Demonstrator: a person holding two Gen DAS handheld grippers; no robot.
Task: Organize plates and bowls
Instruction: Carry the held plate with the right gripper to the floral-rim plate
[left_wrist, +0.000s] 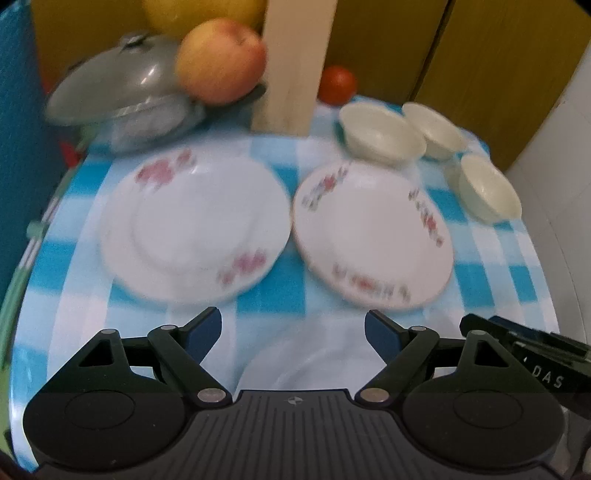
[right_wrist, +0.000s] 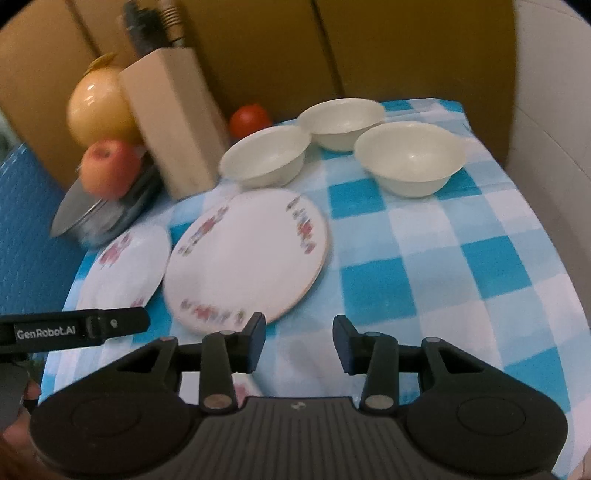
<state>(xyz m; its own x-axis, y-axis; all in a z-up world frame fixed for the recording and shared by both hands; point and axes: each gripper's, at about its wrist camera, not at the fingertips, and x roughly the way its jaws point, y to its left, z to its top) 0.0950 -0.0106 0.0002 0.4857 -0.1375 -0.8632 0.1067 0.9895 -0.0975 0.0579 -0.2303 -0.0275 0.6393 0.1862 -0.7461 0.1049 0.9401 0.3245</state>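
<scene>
Both grippers hang empty above the table (right_wrist: 424, 236), left gripper (left_wrist: 293, 330) fingers wide apart, right gripper (right_wrist: 299, 341) fingers partly apart. Two flowered plates (left_wrist: 195, 229) lie side by side, three bowls (right_wrist: 410, 158) behind. Stacking risk: chipped rims, or the checked cloth (left_wrist: 266, 299) dragging.

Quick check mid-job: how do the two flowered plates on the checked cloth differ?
The left plate has two pink flower clusters; the right plate has three smaller, multicoloured bands around its rim. The left plate lies nearer the pot lid; the right plate's far edge sits beside a cream bowl. Both are round, white, empty and lie side by side.
</scene>
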